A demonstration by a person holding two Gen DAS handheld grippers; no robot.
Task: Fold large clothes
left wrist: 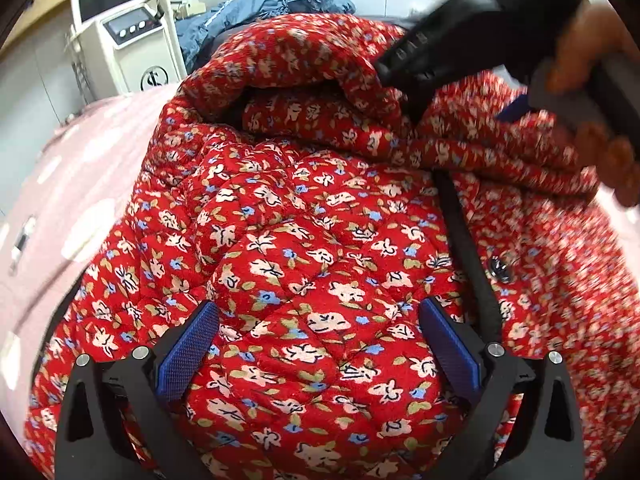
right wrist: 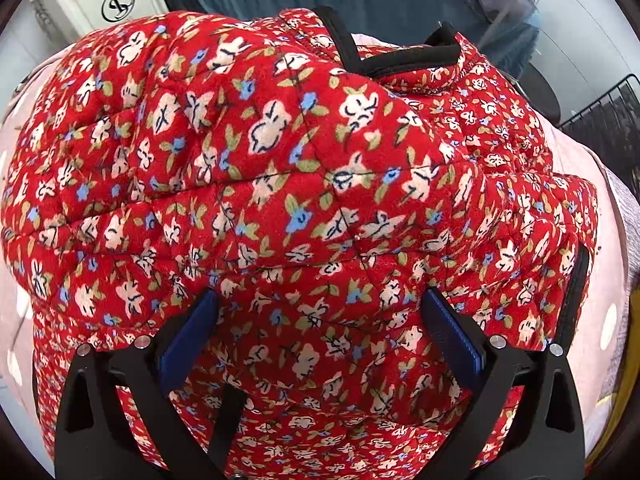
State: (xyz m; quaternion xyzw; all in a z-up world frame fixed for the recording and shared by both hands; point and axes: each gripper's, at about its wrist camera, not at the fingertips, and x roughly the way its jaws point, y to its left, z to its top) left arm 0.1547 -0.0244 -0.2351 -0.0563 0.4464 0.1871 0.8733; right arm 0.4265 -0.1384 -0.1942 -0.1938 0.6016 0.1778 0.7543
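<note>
Quilted red floral jacket [left wrist: 304, 248] is seen heaped on a pink dotted bedcover [left wrist: 80, 184], filling most of both views. Bare cover is left along its left edge in the left wrist view and at its right edge in the right wrist view, beside a black-trimmed hem [right wrist: 576, 296]. A black-bound neckline [right wrist: 384, 56] is shown at the far side, with a dark blue garment [left wrist: 264, 12] and a cream machine [left wrist: 124, 36] beyond.

The left gripper [left wrist: 318, 344] is held with jaws spread wide, padded fabric bulging between the blue pads [left wrist: 186, 350]. The right gripper [right wrist: 320, 340] is likewise spread, jacket between its fingers; whether the fabric is touched cannot be told. A hand [left wrist: 592, 40] is seen blurred on its handle.
</note>
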